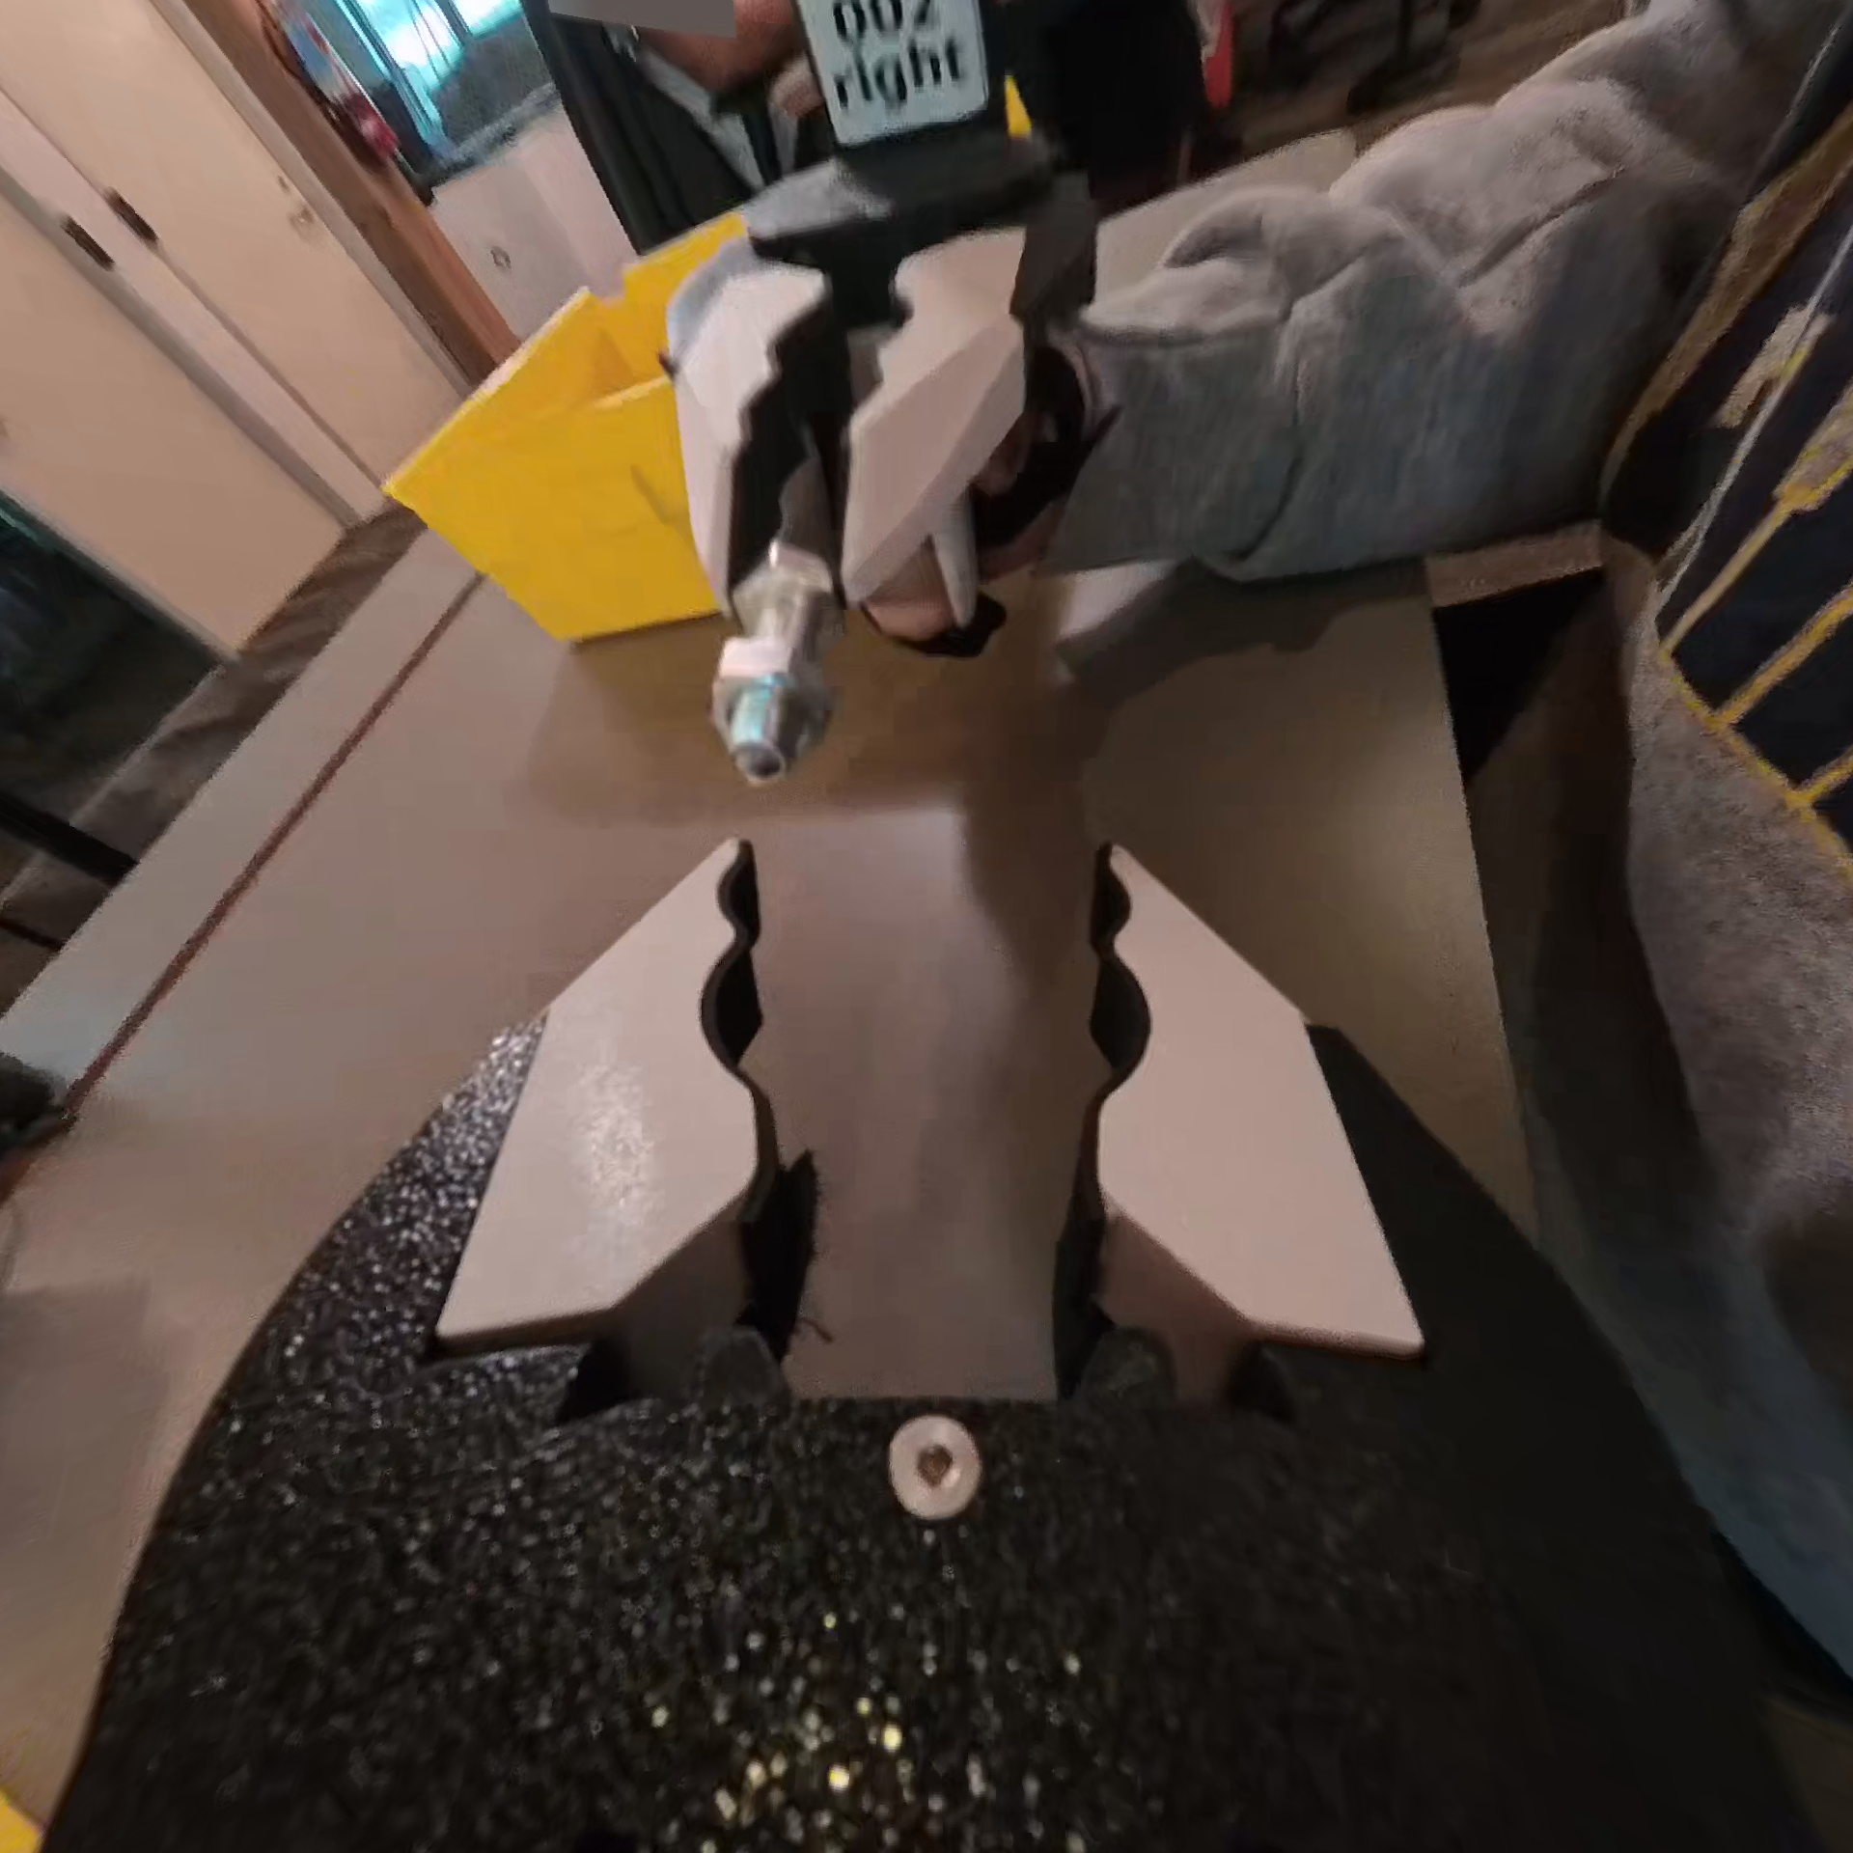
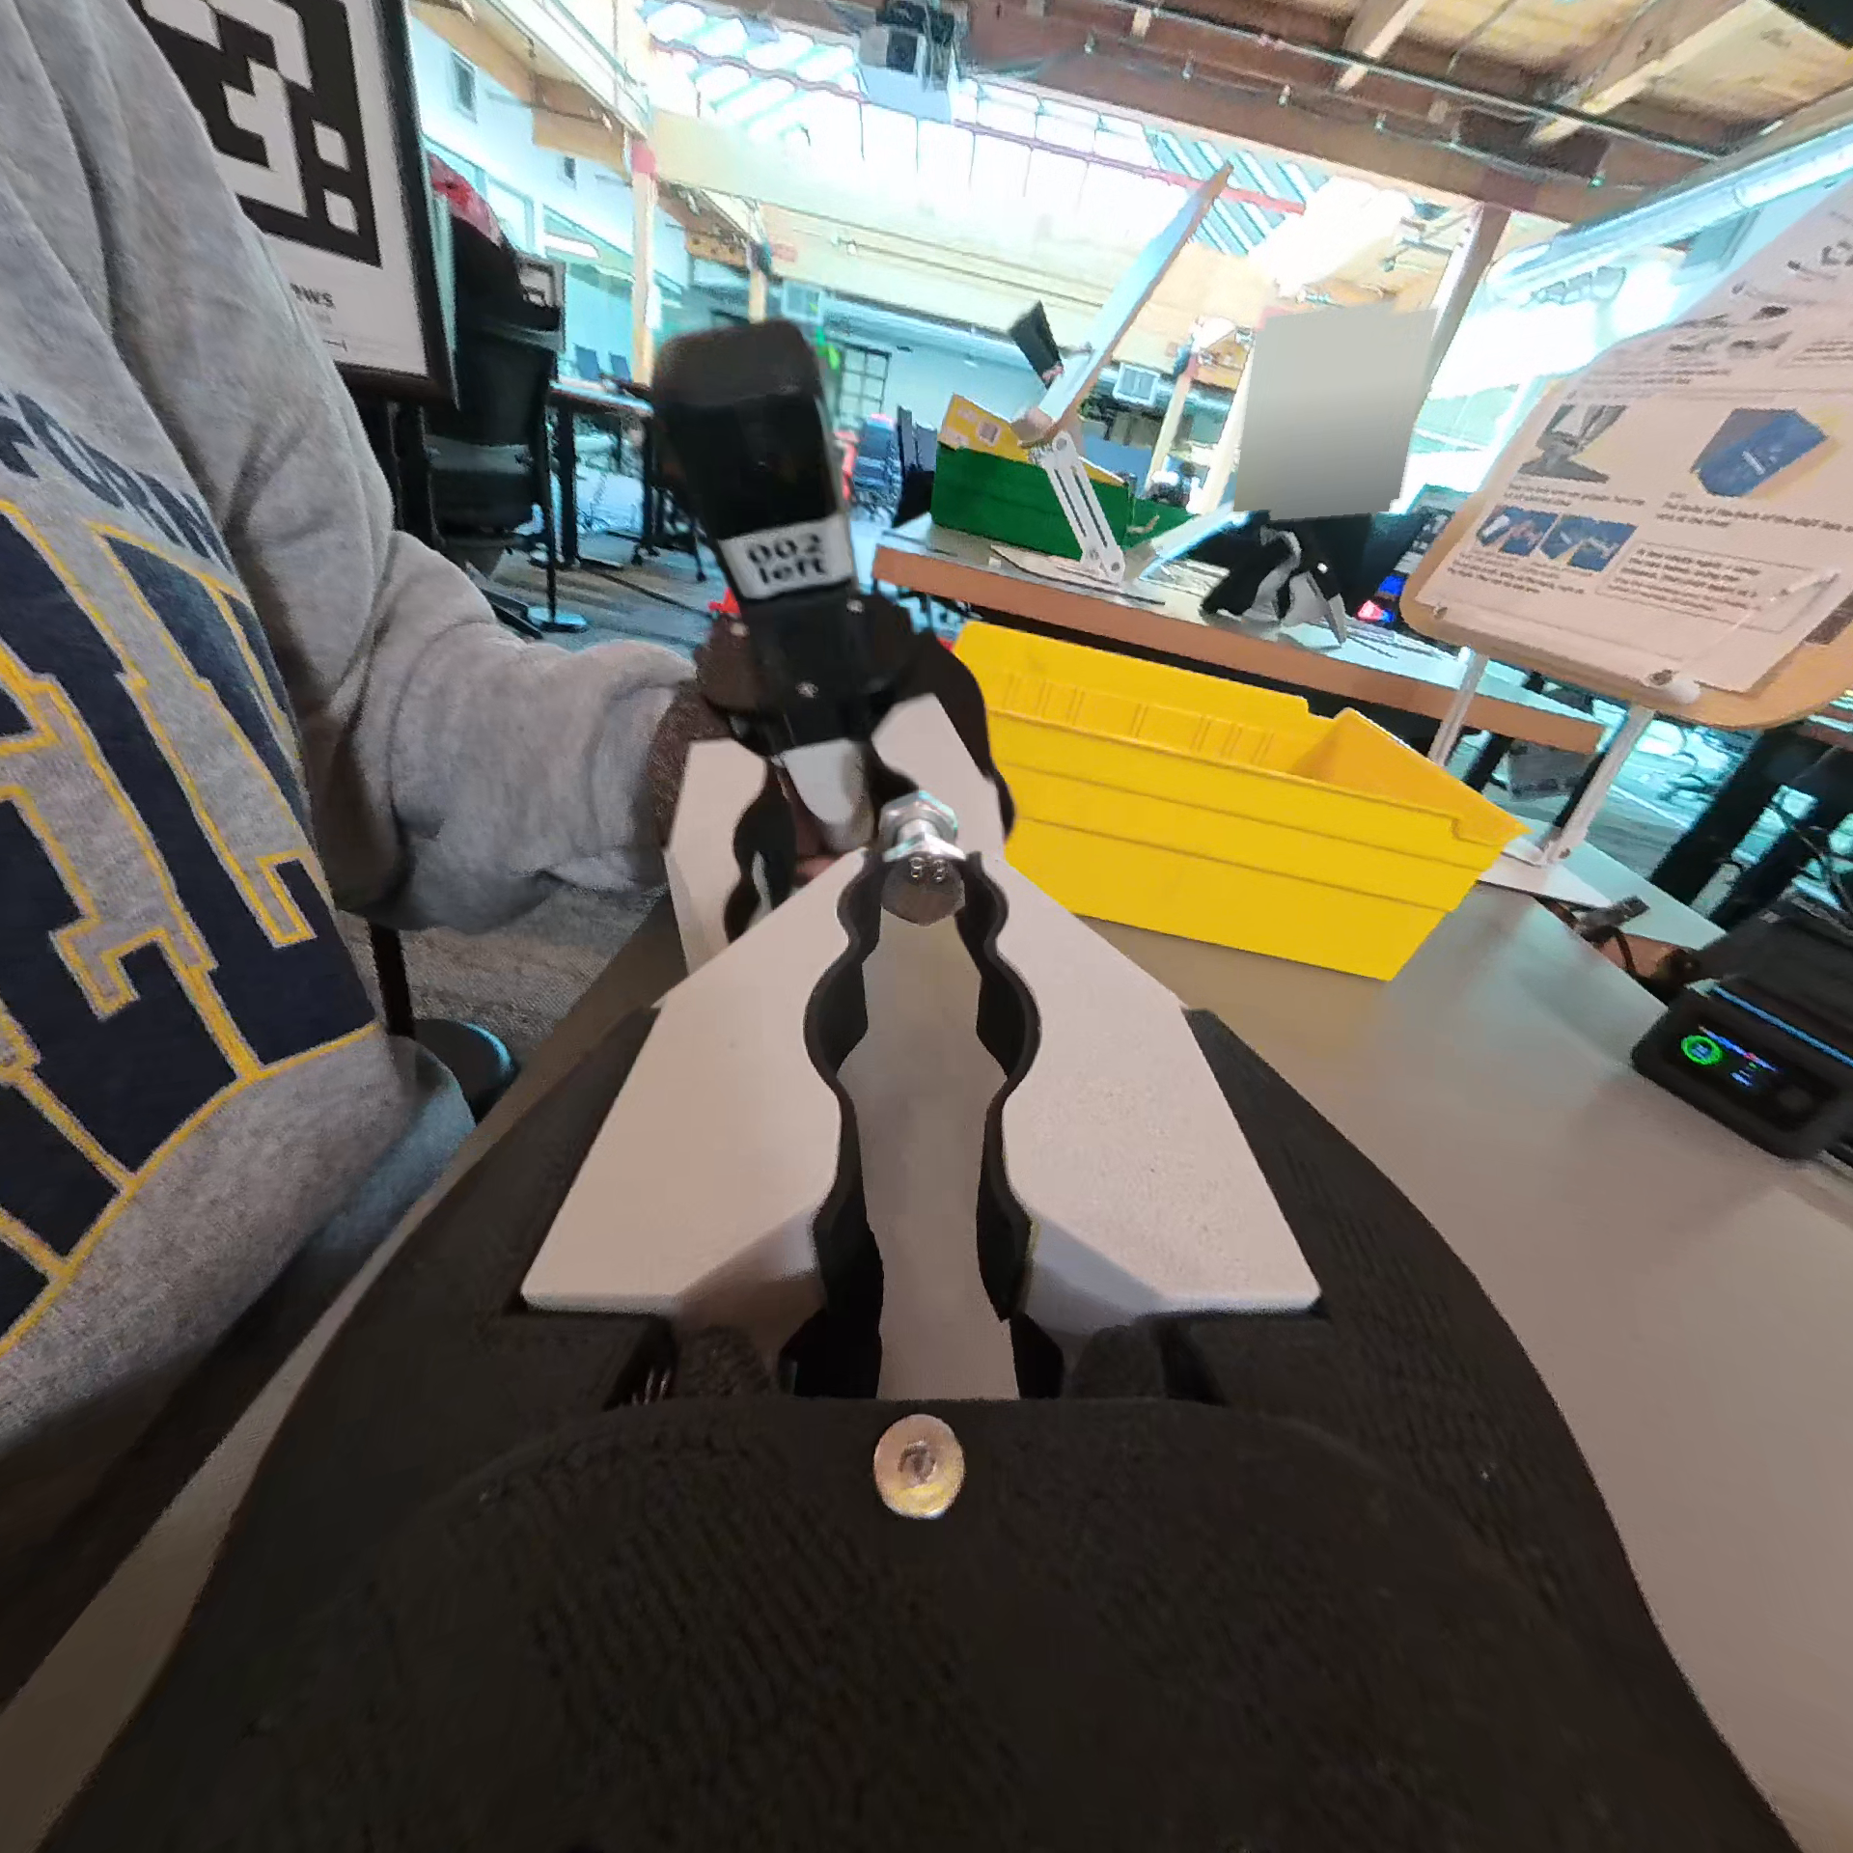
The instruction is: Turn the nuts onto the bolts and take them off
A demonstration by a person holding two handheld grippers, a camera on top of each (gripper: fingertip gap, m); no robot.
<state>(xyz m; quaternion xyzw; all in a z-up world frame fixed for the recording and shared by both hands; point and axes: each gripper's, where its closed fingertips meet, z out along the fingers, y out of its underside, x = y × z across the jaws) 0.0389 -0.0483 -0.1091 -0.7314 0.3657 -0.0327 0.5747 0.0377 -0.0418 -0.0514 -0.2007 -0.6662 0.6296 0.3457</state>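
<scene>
My right gripper [image 2: 920, 874] is shut on the hex head of a silver bolt [image 2: 920, 892]. A silver nut [image 2: 917, 808] sits on the bolt's thread, past the fingertips. In the left wrist view the right gripper [image 1: 797, 582] holds the bolt [image 1: 792, 632] above the table, tip pointing at my left gripper, with the nut [image 1: 774, 692] near the tip. My left gripper [image 1: 928, 862] is open and empty, a short way in front of the bolt's tip and not touching it. It also shows beyond the bolt in the right wrist view [image 2: 832, 792].
A yellow bin [image 1: 541, 501] [image 2: 1203, 832] stands on the grey table [image 1: 401, 902] [image 2: 1504, 1103] behind the grippers. A small black device with a lit screen [image 2: 1755, 1073] lies at the right. A sign board on a stand [image 2: 1654, 501] rises behind it. Grey sleeves [image 1: 1354, 381] flank the grippers. The left gripper's tips are roughly 6 cm from the right gripper's.
</scene>
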